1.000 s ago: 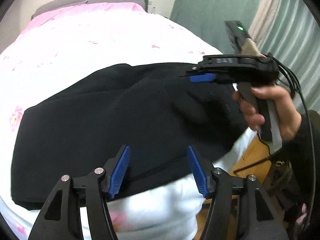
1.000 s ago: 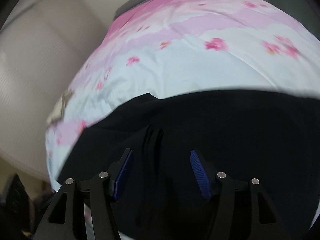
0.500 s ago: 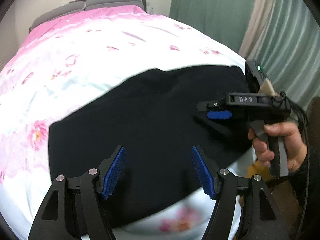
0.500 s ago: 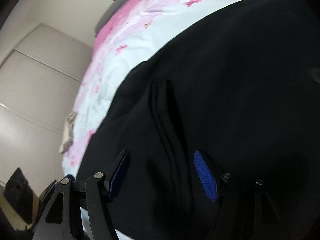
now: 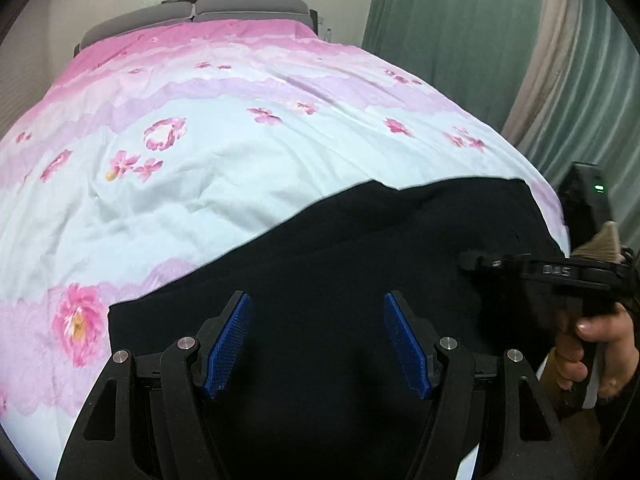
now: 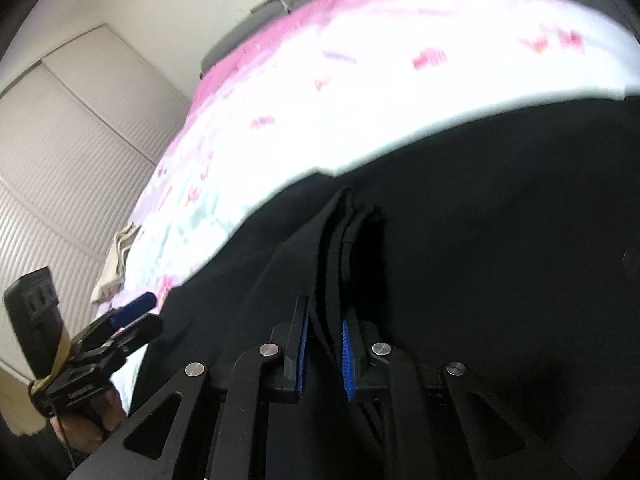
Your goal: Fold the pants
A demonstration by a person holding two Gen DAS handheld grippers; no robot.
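Note:
Black pants point(image 5: 340, 264) lie across the near end of the bed. My left gripper point(image 5: 316, 344) is open over the pants, its blue pads wide apart and holding nothing. My right gripper point(image 6: 325, 350) is shut on a raised fold of the black pants point(image 6: 500, 248), with fabric edges pinched between its blue pads. In the left wrist view the right gripper point(image 5: 472, 258) shows at the right edge, held by a hand. In the right wrist view the left gripper point(image 6: 132, 314) shows at the lower left.
The bed has a pink and pale blue flowered cover point(image 5: 224, 140) and a grey headboard point(image 5: 200, 12). Green curtains point(image 5: 480, 32) hang to the right. A white slatted wardrobe point(image 6: 52, 152) stands to the left. A cream cloth point(image 6: 116, 264) lies at the bed's left edge.
My right gripper has closed on a fold of the pants; it was open before. My left gripper has tilted up, stays open, and more of the bed shows.

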